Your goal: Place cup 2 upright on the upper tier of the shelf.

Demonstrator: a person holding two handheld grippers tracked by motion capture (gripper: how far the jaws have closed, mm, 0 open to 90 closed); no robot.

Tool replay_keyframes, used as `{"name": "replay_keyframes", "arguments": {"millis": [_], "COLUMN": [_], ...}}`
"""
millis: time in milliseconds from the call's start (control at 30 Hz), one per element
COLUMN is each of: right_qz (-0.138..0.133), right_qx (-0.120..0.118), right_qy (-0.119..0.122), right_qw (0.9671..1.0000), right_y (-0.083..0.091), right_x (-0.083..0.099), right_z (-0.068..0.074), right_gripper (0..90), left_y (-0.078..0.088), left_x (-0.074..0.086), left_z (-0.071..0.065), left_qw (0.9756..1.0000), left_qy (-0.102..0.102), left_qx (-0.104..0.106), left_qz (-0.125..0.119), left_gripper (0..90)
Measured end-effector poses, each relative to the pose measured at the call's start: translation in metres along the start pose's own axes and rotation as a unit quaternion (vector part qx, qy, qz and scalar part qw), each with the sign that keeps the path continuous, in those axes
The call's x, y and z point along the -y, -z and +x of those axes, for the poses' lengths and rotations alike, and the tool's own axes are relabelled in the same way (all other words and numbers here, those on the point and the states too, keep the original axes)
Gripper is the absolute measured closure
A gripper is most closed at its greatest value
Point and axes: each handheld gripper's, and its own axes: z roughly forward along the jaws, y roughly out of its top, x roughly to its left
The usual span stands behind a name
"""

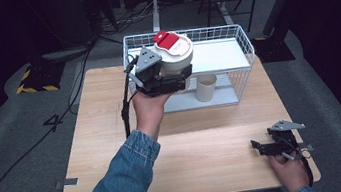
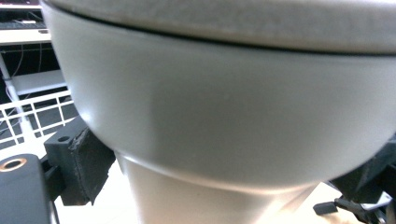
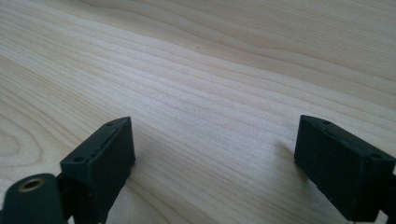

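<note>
Nearest the person, the right gripper rests at the front right corner of the pale wooden table, its jaws spread wide with bare wood grain between them in the right gripper view. A denim sleeve rises from the front edge toward the white wire basket rack at the table's far side. Just in front of the rack's left end, the left gripper has its jaws clamped on the white tapered container with a red-and-white lid, lifted level with the rack's upper shelf. In the left gripper view the container's wall is so close that its lid and base are cut off. Under the rack's shelf stands a cream cylindrical cup, to the right of the held container. Around the table lies grey carpet with a black cable trailing left of the rack; beyond the rack the room is dark, the furniture legs hard to make out.
</note>
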Motion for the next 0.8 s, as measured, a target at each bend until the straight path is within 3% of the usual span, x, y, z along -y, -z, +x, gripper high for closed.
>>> {"name": "replay_keyframes", "arguments": {"millis": [333,800], "right_qz": [0.0,-0.001], "right_qx": [0.0,-0.001], "right_qy": [0.0,-0.001], "right_qw": [1.0,1.0], "right_y": [0.0,0.0], "right_x": [0.0,0.0], "right_z": [0.0,0.0], "right_gripper": [12.7,12.7], "left_y": [-0.022,-0.054], "left_x": [-0.013,-0.031], "left_z": [0.001,0.015], "left_qw": [0.9999,0.9991], "left_qy": [0.0,0.004], "left_qx": [-0.004,-0.04], "left_qz": [-0.014,-0.015], "left_gripper": [9.1,9.2]}}
